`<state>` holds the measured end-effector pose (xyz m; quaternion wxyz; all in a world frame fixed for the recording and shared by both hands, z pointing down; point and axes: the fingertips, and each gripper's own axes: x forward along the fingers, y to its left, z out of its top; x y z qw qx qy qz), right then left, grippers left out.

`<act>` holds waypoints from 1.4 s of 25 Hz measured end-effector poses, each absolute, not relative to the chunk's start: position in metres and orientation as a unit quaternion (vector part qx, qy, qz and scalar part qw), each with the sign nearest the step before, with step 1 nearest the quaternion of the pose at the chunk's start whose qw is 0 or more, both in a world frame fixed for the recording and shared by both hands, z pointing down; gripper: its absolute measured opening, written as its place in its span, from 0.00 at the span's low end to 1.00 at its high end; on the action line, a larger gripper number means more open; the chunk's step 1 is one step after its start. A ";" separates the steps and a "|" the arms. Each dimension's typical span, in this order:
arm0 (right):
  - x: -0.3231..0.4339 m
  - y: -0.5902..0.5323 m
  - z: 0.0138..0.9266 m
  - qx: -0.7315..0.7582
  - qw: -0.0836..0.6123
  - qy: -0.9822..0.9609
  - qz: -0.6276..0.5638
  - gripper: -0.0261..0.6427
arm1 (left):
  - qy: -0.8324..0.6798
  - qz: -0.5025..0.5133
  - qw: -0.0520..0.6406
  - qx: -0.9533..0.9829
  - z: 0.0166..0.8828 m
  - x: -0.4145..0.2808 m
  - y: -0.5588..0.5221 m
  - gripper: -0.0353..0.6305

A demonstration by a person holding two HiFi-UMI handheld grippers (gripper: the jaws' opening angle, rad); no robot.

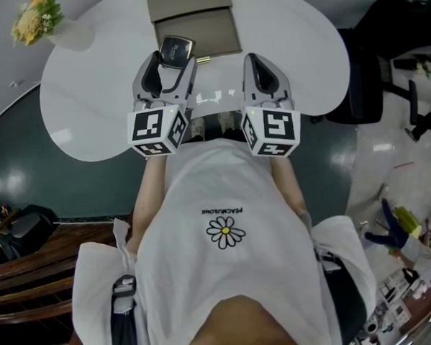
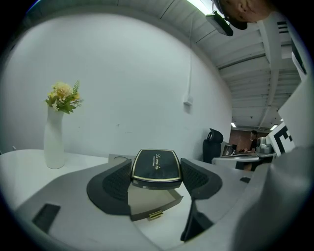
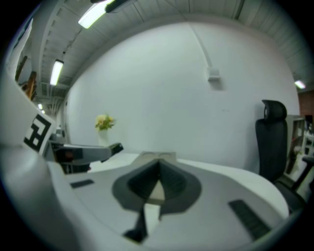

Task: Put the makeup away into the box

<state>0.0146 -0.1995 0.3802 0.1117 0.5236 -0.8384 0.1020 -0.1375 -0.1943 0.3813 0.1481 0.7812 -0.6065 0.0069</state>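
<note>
While left gripper (image 1: 172, 62) clamps the compact (image 2: 156, 166) over the white table (image 1: 89, 103) (vase (image 2: 54, 142) beside), right gripper (image 3: 158, 184) sits clenched.

White wall (image 2: 122, 73), teal floor (image 1: 50, 185) — white table (image 1: 89, 103) w/ vase (image 2: 54, 144), blk chair (image 3: 272, 147).

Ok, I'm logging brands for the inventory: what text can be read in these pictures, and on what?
Compact in the left claw: gold script on the lid, too small to read surely.
T-shirt: one line of capitals above a daisy, too small to read.
Left cube, right cube: square patterns, no words.
</note>
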 end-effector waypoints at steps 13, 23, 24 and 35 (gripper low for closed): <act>0.040 -0.193 0.395 0.551 0.119 -0.816 0.127 0.08 | -0.398 0.223 0.111 0.883 0.454 -0.077 -0.269 0.55; 0.093 -0.187 0.409 0.608 0.113 -0.769 0.161 0.08 | -0.177 0.416 0.116 0.884 0.548 -0.031 -0.280 0.55; 0.097 -0.186 0.410 0.613 0.113 -0.765 0.164 0.08 | -0.167 0.421 0.119 0.884 0.552 -0.028 -0.281 0.55; 0.123 -0.178 0.418 0.637 0.110 -0.742 0.180 0.08 | -0.104 0.426 0.151 0.886 0.560 -0.016 -0.285 0.55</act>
